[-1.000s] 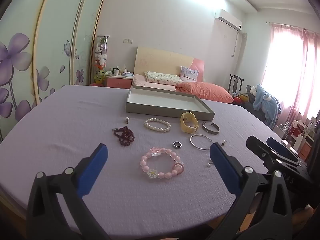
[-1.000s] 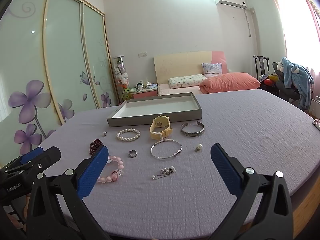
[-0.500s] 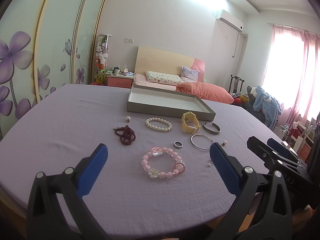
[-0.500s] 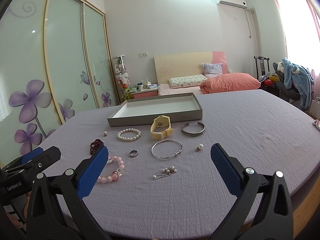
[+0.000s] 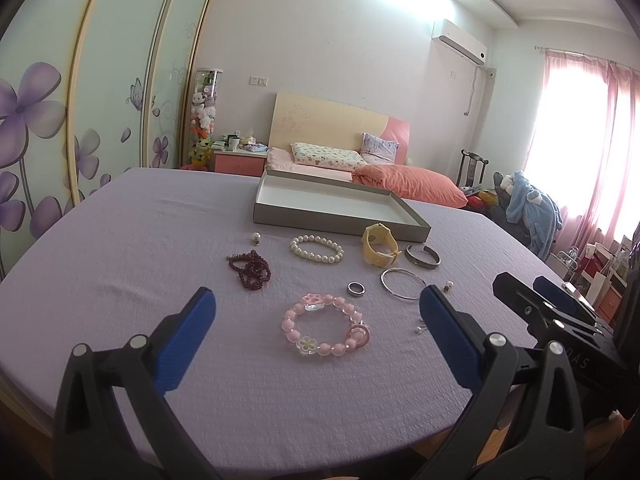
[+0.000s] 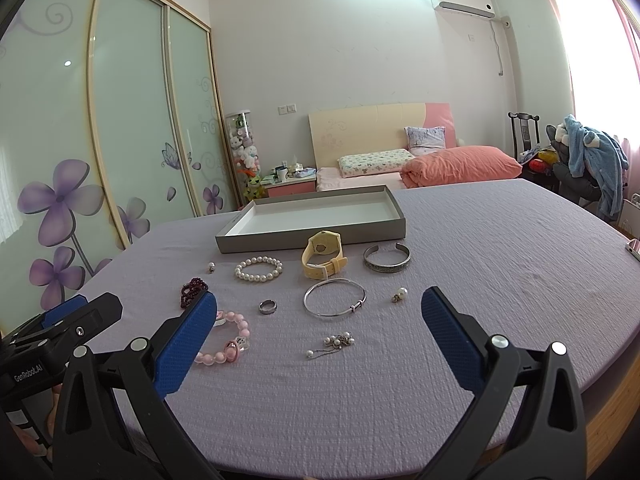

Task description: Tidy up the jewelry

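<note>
Jewelry lies loose on the lilac tablecloth in front of an empty grey tray (image 5: 280, 218) (image 6: 280, 240). There is a pink bead bracelet (image 5: 324, 324) (image 6: 236, 340), a dark red bead string (image 5: 250, 268), a pearl bracelet (image 5: 317, 249) (image 6: 258, 268), a yellow watch (image 5: 378, 246) (image 6: 322, 254), a patterned cuff (image 6: 386, 258), a thin silver bangle (image 6: 334, 298), a ring (image 6: 267, 306) and pearl earrings (image 6: 334, 342). My left gripper (image 5: 316, 320) is open above the pink bracelet. My right gripper (image 6: 320, 322) is open above the near table, empty.
A bed with pink pillows (image 6: 460, 166) stands behind the table. Sliding wardrobe doors (image 6: 80, 140) fill the left. A chair with blue clothes (image 6: 592, 160) is at the right. A phone (image 6: 634, 247) lies at the table's right edge.
Both grippers have hardly moved; the views shift very slightly. No jewelry has moved.
</note>
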Motion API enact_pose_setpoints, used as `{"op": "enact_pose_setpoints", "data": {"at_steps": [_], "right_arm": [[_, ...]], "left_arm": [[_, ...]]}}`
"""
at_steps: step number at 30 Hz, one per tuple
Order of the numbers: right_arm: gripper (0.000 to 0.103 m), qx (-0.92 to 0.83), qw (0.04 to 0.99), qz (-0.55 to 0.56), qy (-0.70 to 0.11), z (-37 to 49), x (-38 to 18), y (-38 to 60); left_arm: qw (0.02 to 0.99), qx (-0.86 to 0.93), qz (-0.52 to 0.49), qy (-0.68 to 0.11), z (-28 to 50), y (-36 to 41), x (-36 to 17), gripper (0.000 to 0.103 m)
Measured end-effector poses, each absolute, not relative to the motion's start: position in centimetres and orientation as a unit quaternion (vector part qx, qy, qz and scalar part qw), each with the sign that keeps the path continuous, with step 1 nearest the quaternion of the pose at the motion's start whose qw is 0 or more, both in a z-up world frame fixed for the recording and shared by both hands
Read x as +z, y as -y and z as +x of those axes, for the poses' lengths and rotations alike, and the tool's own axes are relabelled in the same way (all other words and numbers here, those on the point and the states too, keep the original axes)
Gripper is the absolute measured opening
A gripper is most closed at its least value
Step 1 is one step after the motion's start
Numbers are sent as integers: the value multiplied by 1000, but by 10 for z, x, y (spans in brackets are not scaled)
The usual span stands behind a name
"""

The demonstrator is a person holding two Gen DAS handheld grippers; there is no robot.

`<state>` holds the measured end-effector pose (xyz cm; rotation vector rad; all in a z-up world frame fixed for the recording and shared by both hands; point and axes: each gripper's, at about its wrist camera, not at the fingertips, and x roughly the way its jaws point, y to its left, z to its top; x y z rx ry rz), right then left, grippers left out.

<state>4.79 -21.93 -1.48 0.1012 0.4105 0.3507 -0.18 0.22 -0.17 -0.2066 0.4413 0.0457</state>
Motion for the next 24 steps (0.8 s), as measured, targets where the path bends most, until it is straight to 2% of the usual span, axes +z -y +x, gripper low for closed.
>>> {"op": "enact_pose_setpoints", "data": {"at_steps": [24], "right_arm": [[102,173,962,50,-203,48,-13,219]], "left_arm": [[970,23,-103,-219,-2,-2,-2,101]]}}
